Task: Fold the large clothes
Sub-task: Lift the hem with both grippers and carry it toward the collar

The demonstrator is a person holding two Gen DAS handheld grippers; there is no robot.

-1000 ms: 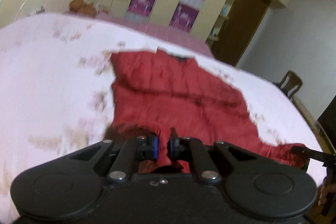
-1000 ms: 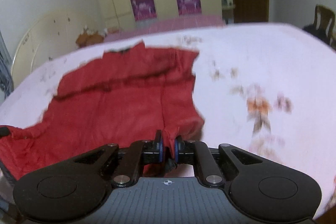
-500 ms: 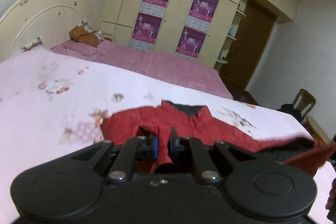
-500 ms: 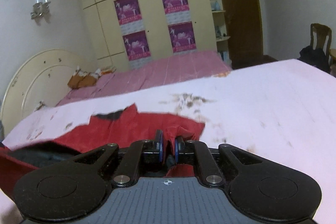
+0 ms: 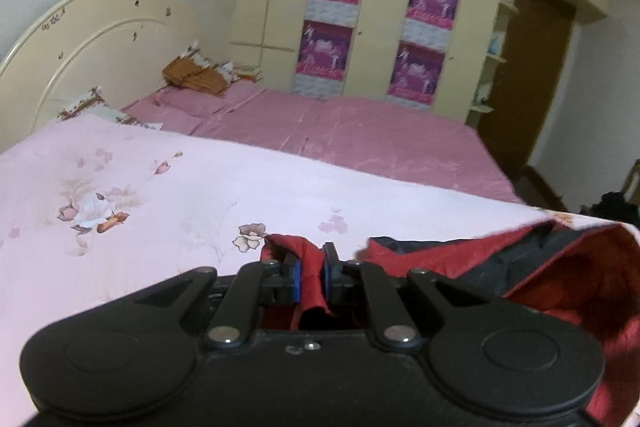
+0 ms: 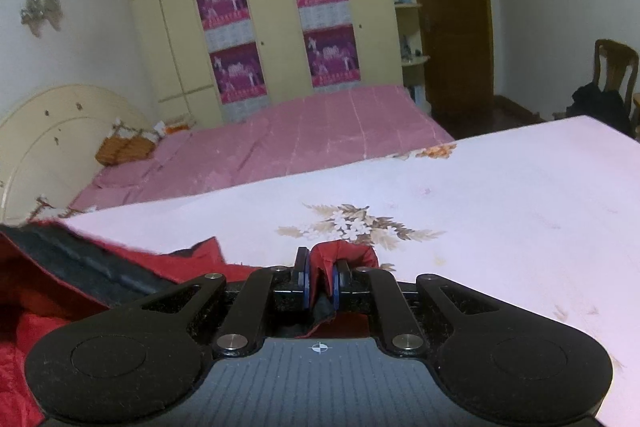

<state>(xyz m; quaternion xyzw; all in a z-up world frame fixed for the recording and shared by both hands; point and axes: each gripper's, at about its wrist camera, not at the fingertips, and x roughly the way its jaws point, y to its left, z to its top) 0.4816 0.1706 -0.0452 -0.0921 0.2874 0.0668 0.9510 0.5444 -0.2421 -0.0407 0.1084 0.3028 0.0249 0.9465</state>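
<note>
I have both the left gripper and the right gripper clamped on the red jacket above the flowered bedspread.

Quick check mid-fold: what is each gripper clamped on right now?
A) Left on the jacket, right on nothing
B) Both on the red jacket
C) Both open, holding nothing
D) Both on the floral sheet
B: red jacket fabric is pinched between the pads of the left gripper and of the right gripper.
</note>
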